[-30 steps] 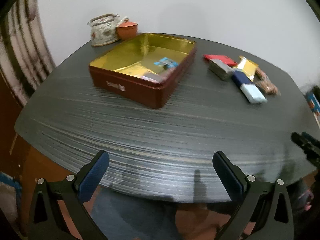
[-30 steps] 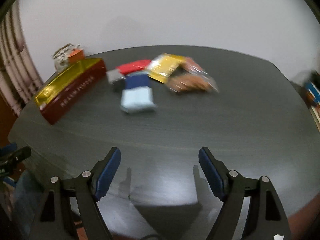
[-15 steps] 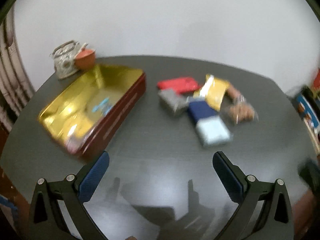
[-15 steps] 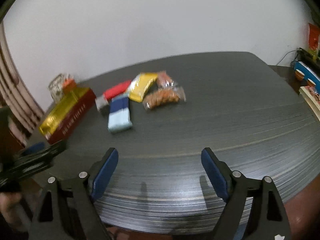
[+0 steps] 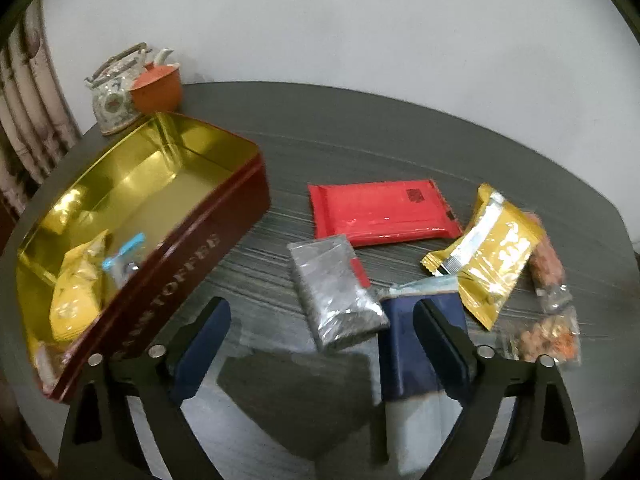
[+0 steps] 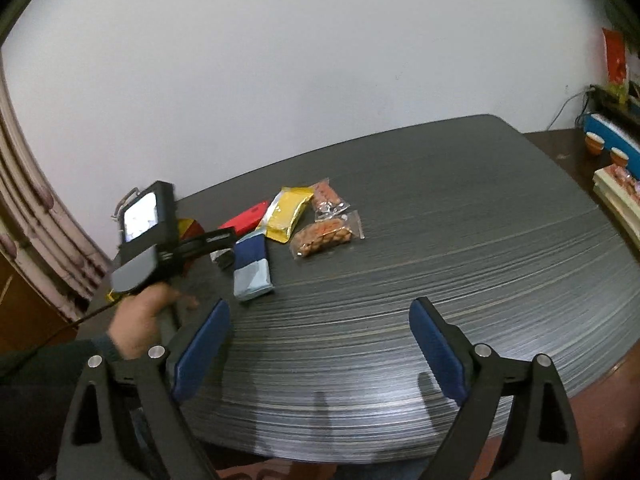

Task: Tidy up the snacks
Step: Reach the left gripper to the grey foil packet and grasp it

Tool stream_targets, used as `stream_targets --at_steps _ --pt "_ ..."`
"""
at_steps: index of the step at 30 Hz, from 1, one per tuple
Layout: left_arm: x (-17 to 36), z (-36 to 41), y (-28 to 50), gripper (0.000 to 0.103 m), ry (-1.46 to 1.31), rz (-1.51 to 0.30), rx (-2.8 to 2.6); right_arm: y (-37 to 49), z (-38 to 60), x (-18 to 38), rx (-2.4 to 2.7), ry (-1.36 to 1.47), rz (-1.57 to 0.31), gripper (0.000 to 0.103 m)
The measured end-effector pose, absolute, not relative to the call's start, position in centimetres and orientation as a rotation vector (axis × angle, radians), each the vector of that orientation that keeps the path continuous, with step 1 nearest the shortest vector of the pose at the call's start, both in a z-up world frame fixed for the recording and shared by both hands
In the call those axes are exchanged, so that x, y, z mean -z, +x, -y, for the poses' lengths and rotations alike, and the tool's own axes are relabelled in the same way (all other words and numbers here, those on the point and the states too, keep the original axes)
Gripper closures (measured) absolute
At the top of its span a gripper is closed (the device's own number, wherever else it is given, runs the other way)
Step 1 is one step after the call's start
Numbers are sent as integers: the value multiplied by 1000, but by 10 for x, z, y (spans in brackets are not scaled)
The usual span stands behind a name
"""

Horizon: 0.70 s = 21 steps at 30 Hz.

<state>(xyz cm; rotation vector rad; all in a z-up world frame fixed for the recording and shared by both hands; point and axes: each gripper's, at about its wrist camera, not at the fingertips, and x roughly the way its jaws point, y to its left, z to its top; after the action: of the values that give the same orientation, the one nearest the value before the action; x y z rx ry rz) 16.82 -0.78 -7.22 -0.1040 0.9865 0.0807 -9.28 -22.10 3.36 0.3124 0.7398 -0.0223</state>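
The dark table (image 5: 400, 128) now fills the left wrist view far closer than a second ago, when its near edge and the floor below still showed: the left tongs (image 5: 320, 332) have swept across from in front of the tin to hang over the loose snacks, which suggests the next pick is being lined up. The gold-lined toffee tin (image 5: 168, 280) sits to the left, already holding a yellow packet (image 5: 76, 296) and a blue-printed one. Beside it lie the red packet (image 5: 380, 212), the grey foil packet (image 5: 336, 292), the navy-and-pale-blue bar (image 5: 400, 344), the yellow sachet (image 5: 492, 256) and clear bags of nuts (image 5: 548, 332). The left tongs are closing, apart, with the grey packet between them but not pressed. The right tongs (image 6: 320, 352) have risen back; they are opening over bare table, holding nothing.
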Motion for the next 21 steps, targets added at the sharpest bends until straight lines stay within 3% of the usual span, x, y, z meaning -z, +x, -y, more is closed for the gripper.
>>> stream_targets --at_steps 3,4,6,12,21 --pt "80 5 176 36 -161 -993 -65 -91 221 -30 3 320 -749 13" --pt "80 5 177 49 -176 -992 -44 -90 220 -29 -7 320 -752 13" --pt "77 10 177 66 -143 -993 -23 -89 218 -27 -16 312 -758 13" --pt "46 2 150 67 -161 -937 98 -89 219 -21 -29 306 -771 13" --pt "-11 -9 63 67 20 -785 258 -76 212 -2 35 196 -827 13"
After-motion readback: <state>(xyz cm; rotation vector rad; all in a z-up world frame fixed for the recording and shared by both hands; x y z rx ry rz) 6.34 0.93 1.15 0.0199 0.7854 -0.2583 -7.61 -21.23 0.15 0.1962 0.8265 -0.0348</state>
